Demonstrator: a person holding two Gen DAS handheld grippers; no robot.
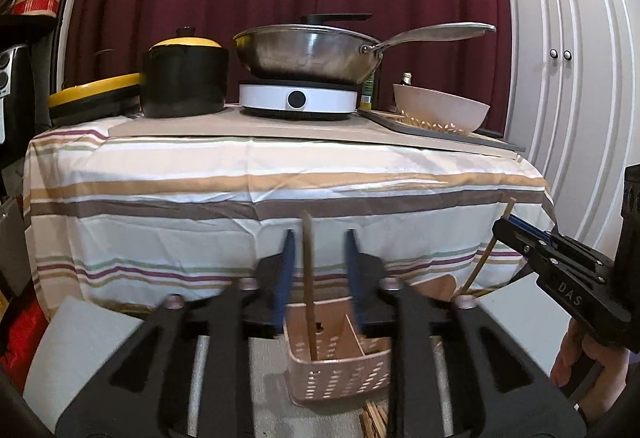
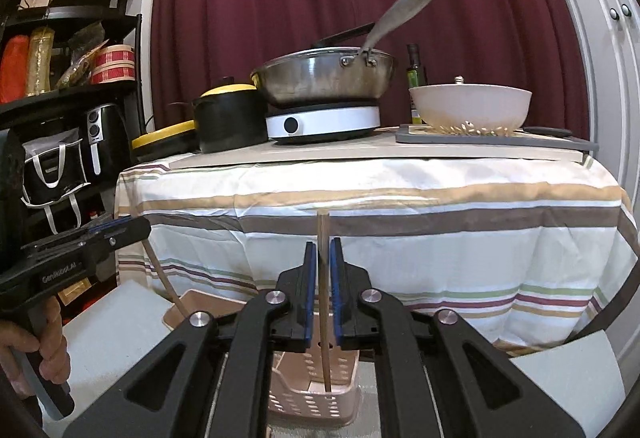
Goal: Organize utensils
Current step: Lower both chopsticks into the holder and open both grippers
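A pink slotted utensil basket [image 1: 340, 362] stands on the floor in front of the table; it also shows in the right wrist view [image 2: 316, 394]. A wooden chopstick [image 1: 309, 278] stands in its left compartment, between the spread blue pads of my left gripper [image 1: 320, 270], which is open and apart from it. My right gripper [image 2: 323, 274] has its pads close around a second chopstick [image 2: 324, 302] whose lower end rests in the basket. In the left wrist view the right gripper [image 1: 516, 234] appears at the right with that chopstick [image 1: 486, 254].
A table with a striped cloth [image 1: 256, 190] stands behind the basket, carrying a black-and-yellow pot [image 1: 184, 78], a steel pan [image 1: 308, 50] on a white cooktop [image 1: 298, 98] and a white colander bowl [image 1: 440, 106]. A black shelf [image 2: 68, 86] stands at the left. More chopsticks [image 1: 374, 420] lie on the floor.
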